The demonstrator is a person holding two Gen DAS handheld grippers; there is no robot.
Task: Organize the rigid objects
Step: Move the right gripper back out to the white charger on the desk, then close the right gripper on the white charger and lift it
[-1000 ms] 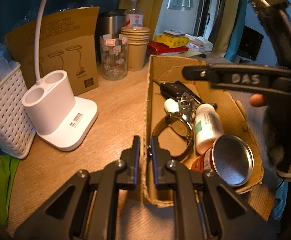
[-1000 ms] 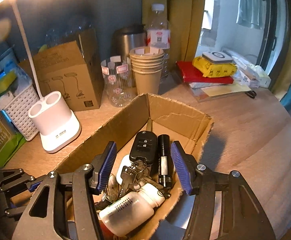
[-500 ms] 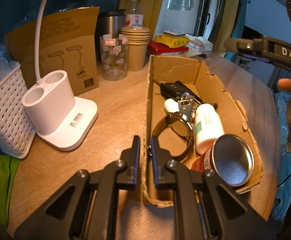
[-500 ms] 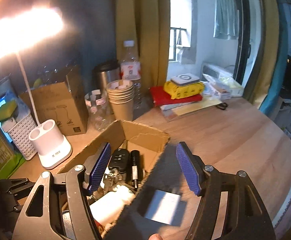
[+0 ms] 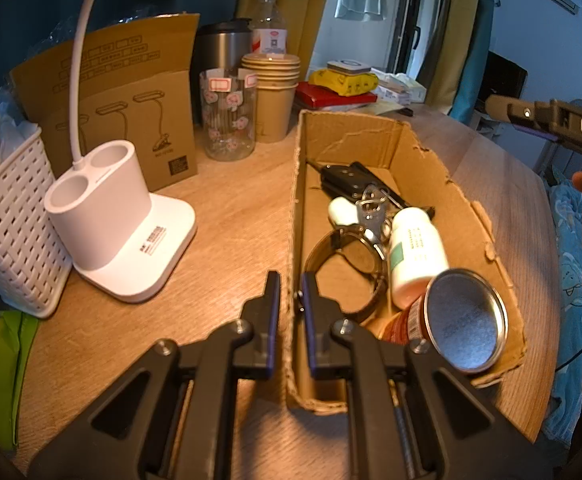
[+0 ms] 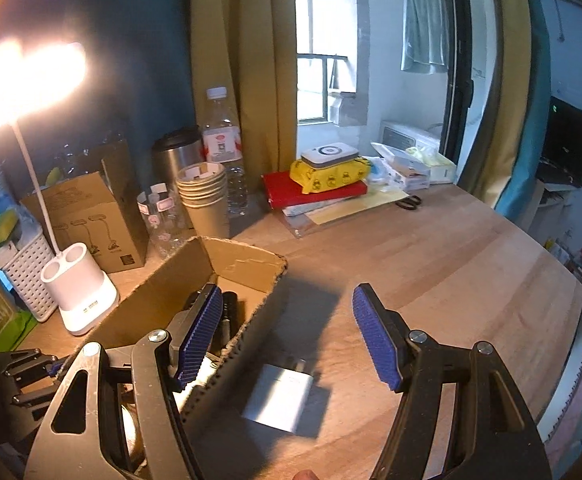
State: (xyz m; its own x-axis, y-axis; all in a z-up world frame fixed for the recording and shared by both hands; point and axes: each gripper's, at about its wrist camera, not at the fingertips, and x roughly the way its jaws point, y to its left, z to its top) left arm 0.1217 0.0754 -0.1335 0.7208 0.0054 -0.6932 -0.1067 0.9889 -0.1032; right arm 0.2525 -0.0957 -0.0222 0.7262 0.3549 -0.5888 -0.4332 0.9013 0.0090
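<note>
Open cardboard box (image 5: 419,152) holds keys (image 5: 371,200), bottle (image 5: 415,252), tin (image 5: 465,320).

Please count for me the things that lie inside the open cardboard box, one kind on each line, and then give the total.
Inside the cardboard box:
white bottle: 1
metal can: 1
wristwatch: 1
key bunch with black remote: 1
black flashlight: 1
Total: 5
</note>
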